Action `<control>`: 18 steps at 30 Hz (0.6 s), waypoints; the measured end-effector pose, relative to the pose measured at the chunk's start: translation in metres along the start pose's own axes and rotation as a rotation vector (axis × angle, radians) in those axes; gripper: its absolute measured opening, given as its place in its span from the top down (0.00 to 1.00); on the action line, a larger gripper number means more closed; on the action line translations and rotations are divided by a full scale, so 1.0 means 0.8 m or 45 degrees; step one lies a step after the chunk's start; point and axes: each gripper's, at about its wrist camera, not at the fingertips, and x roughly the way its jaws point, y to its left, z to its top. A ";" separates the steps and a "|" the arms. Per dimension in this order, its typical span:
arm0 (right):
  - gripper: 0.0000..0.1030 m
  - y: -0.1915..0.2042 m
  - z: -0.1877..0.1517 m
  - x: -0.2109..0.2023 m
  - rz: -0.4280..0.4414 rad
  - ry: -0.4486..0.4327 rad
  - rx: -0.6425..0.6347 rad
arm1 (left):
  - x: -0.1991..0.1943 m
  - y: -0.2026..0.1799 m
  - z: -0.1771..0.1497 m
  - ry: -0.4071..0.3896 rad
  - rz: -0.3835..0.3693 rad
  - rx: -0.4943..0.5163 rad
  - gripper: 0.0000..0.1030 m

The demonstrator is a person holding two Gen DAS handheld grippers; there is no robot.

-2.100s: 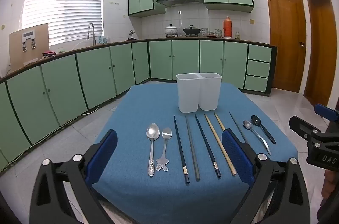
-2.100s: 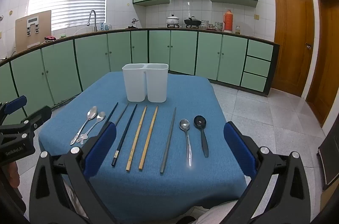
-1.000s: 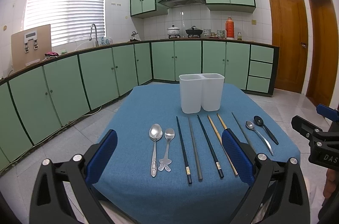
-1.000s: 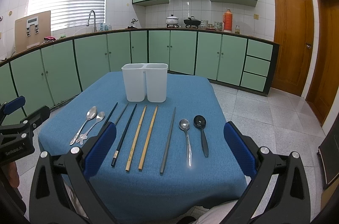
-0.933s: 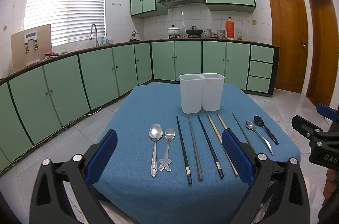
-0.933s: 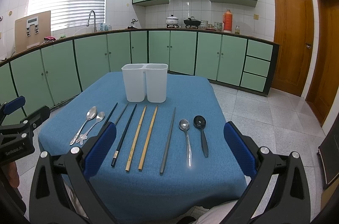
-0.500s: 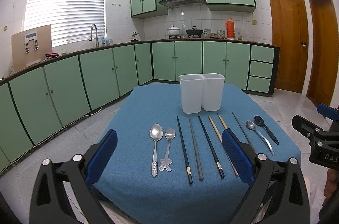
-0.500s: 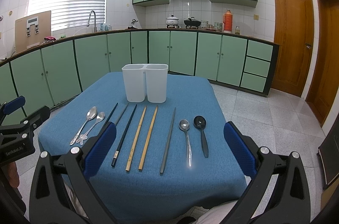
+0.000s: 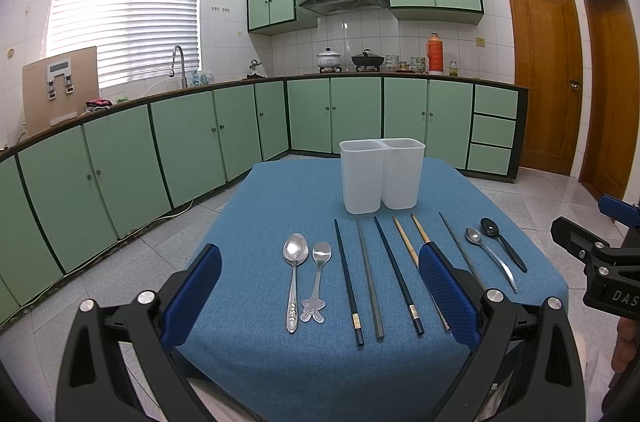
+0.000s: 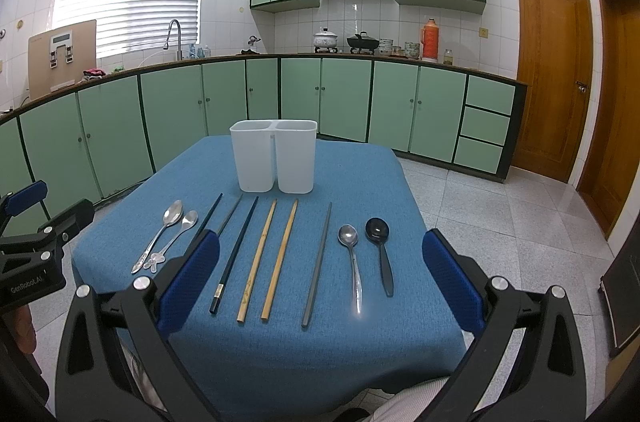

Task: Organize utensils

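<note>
Left wrist view: left gripper (image 9: 318,292) spread wide and empty, hovering at the near edge of the blue-clothed table (image 9: 248,206), with the utensils lying in a row ahead, handles toward the person, probably for easy pickup. Right wrist view: right gripper (image 10: 320,276) likewise spread and empty; two-compartment white holder (image 10: 274,156) stands at 12 o'clock beyond the row, both compartments apparently empty. Silver spoons (image 10: 168,234) at 10 o'clock, chopsticks (image 10: 266,254) centre, black spoon (image 10: 380,250) at 1 o'clock; nothing sorted yet.

Spread blue-padded right gripper (image 10: 320,278) above blue-clothed table (image 10: 360,174); chopsticks, spoons before white plastic two-compartment holder (image 10: 274,155).
</note>
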 end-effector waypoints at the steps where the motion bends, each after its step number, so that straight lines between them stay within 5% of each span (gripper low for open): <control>1: 0.05 0.000 0.000 0.000 0.000 0.000 0.000 | 0.000 0.000 0.000 0.000 0.000 0.000 0.06; 18: 0.05 0.001 -0.001 0.001 -0.001 0.000 -0.001 | 0.001 0.002 0.000 0.000 0.001 0.001 0.06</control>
